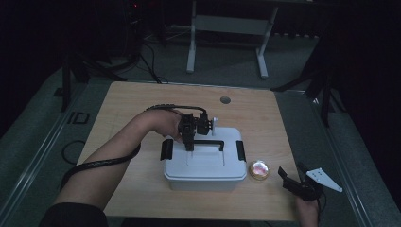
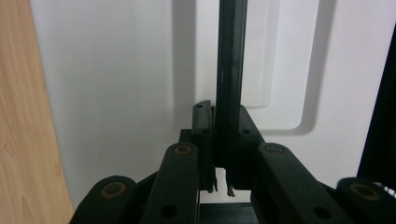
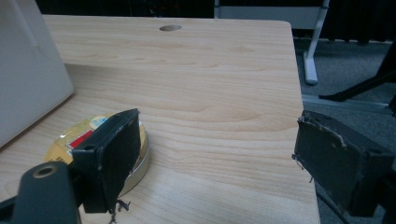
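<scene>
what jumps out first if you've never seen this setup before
The white storage box in the middle of the wooden table draws the eye first, with the left gripper shut on its black carry handle on the lid. Next comes the small round gold tin just right of the box. The right gripper waits open beside that tin, near the table's front right corner.

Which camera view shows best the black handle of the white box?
The left gripper view: the handle runs close up, clamped between the left gripper's jaws. The high view shows it small on the lid. The right gripper view shows the box's wall.
</scene>
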